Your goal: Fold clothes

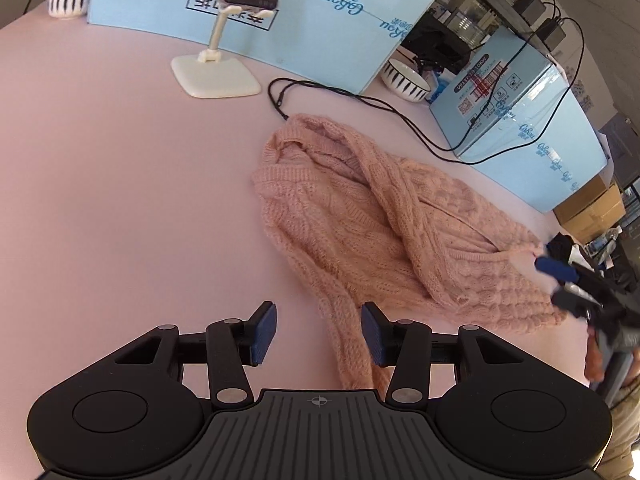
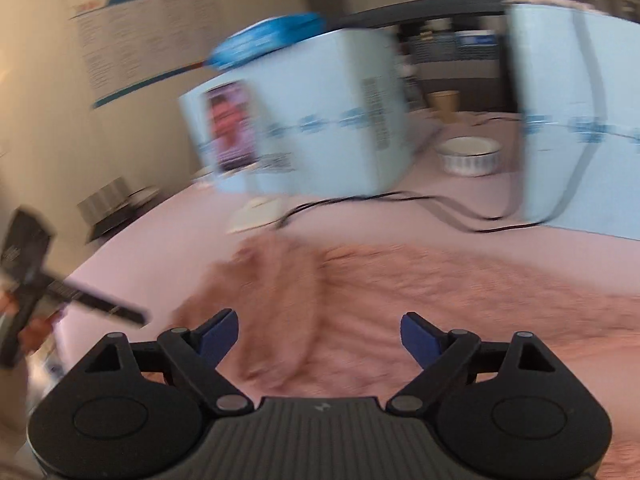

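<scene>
From the left wrist, we see a pink knit sweater (image 1: 384, 232) lying crumpled on the pink table (image 1: 120, 200), its long axis running from the far collar end beside the black cable (image 1: 360, 100) down toward the near right. One sleeve (image 1: 352, 344) trails straight back between the parted fingers of our left gripper (image 1: 318, 334), which hovers open and holds nothing. The sleeve sits closer to the right-hand pad than to the left. At the sweater's right edge the right gripper (image 1: 560, 270) shows as a blur of blue pad and black frame, touching or just beside the knit; we cannot tell from here whether it grips.

From the right wrist, the picture is smeared. We make out our right gripper (image 2: 320, 336) with fingers spread wide, nothing clamped between them, low over the sweater (image 2: 440, 300), which fills the foreground and stretches off to the right. A bunched fold rises just ahead of the left finger. The left gripper (image 2: 72, 300) appears at the far left, level and well apart from this one. We judge the left gripper better placed to take the sleeve, the right the body.
</scene>
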Available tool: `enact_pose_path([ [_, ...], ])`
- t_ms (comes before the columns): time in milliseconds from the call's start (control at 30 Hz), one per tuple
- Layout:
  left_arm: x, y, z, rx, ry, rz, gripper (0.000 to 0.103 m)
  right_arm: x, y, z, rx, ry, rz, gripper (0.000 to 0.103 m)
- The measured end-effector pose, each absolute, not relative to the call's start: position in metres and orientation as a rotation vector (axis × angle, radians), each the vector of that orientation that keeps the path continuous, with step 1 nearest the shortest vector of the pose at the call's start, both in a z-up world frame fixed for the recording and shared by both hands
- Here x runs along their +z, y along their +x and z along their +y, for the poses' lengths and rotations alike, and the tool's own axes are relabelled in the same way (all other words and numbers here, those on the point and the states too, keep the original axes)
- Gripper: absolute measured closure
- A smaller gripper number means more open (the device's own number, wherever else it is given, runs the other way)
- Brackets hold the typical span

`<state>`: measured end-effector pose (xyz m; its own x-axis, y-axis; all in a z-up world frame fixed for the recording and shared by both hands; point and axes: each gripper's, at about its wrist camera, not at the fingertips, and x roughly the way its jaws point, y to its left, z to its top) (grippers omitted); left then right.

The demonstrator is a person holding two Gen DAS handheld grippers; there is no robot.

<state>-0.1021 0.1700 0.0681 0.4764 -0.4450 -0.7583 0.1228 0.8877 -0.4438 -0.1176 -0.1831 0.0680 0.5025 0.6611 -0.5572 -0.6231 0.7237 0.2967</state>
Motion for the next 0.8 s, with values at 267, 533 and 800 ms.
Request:
enact_pose_path([
  [267, 0.062, -0.128, 0.194, -0.276, -0.382, 1.045, 0.057, 0.034, -0.178, -0.065, 1.117, -0.078, 0.853, 0.021],
  [533, 0.065, -0.128, 0.195, -0.283, -0.369, 1.044, 0.057, 0.052, -0.196, -0.087, 1.125, -0.023, 0.775, 0.096],
  [800, 0.058, -0.118, 0.188, -0.325, -0.38, 1.058, 0.055, 0.061, -0.102, -0.215, 0.789, 0.696, 0.676, 0.037],
])
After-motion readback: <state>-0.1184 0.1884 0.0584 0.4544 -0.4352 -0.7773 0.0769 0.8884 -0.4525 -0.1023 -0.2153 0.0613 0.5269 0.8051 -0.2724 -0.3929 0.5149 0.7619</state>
